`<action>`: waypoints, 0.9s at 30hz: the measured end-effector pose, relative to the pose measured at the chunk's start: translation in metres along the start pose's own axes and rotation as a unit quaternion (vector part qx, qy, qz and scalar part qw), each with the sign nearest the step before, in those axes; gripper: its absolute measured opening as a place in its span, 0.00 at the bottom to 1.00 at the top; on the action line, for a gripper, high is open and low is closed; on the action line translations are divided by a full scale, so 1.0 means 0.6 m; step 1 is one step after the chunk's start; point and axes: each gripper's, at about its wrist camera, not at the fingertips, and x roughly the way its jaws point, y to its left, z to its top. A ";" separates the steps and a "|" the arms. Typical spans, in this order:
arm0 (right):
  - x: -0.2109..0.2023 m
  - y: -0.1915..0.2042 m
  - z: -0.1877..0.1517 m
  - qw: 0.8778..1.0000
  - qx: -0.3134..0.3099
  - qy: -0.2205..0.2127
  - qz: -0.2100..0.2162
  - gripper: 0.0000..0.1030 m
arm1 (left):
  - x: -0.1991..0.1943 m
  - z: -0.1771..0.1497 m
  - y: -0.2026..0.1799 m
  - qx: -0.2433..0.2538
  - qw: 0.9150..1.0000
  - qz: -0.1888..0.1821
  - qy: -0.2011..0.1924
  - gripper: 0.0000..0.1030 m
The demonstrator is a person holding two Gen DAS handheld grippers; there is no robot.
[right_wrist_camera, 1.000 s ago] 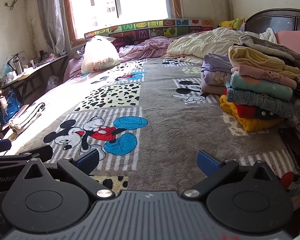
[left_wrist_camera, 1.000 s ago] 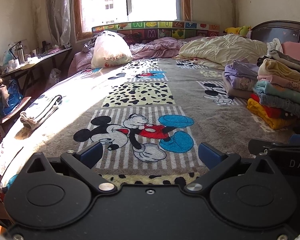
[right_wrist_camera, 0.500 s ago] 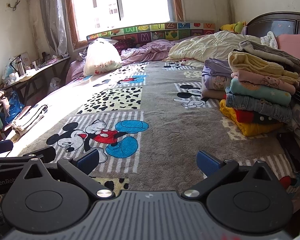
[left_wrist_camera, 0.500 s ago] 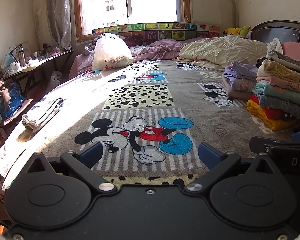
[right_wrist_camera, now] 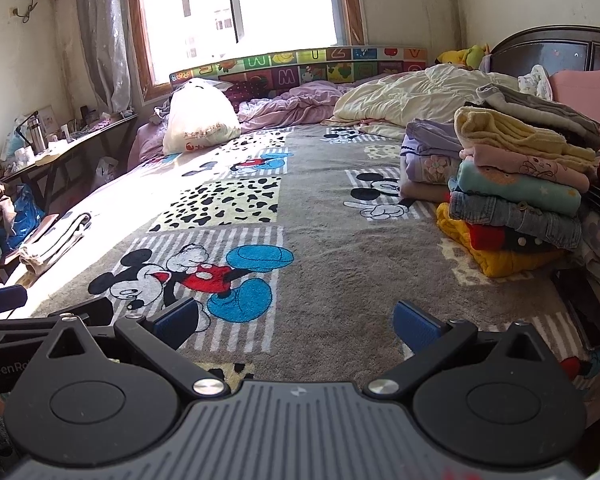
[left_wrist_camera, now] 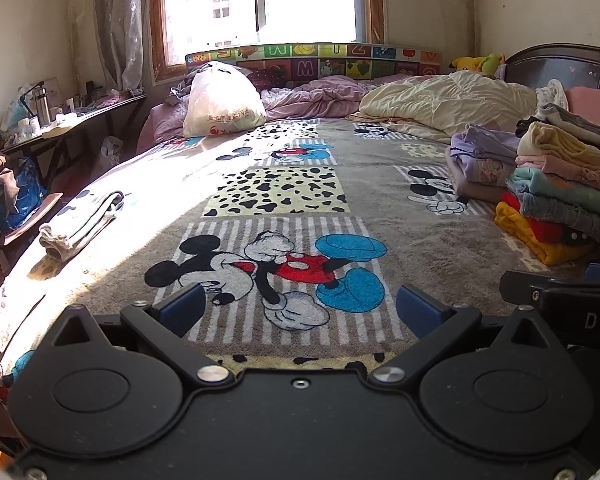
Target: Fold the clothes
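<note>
A tall stack of folded clothes [left_wrist_camera: 556, 192] [right_wrist_camera: 516, 184] sits at the right of the bed, with a smaller purple folded pile [left_wrist_camera: 480, 160] [right_wrist_camera: 424, 156] behind it. A folded beige garment [left_wrist_camera: 80, 224] [right_wrist_camera: 56, 240] lies at the bed's left edge in sunlight. My left gripper [left_wrist_camera: 300, 312] is open and empty above the Mickey Mouse blanket [left_wrist_camera: 284, 184]. My right gripper [right_wrist_camera: 296, 320] is open and empty above the same blanket [right_wrist_camera: 340, 240]. Each gripper shows at the edge of the other's view.
A white plastic bag [left_wrist_camera: 220, 100] and rumpled cream and purple quilts [left_wrist_camera: 440, 100] lie at the bed's far end under the window. A cluttered side table [left_wrist_camera: 60, 128] stands left of the bed. A dark flat object [right_wrist_camera: 584, 308] lies near the stack.
Both grippers have risen and drawn back slightly, so the bed sits a little lower in view. Both stay open and empty. The clothes have not moved.
</note>
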 end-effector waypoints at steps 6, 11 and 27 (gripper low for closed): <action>0.012 0.002 0.004 1.000 -0.006 0.004 -0.006 1.00 | 0.015 0.001 0.003 -0.007 1.000 -0.008 0.008 1.00; 0.023 0.002 0.008 1.000 -0.007 0.007 -0.010 1.00 | 0.031 0.007 0.000 -0.008 1.000 -0.010 0.014 1.00; 0.082 -0.080 0.034 0.996 0.076 -0.043 0.035 1.00 | 0.115 0.083 -0.064 -0.025 0.995 -0.097 0.019 1.00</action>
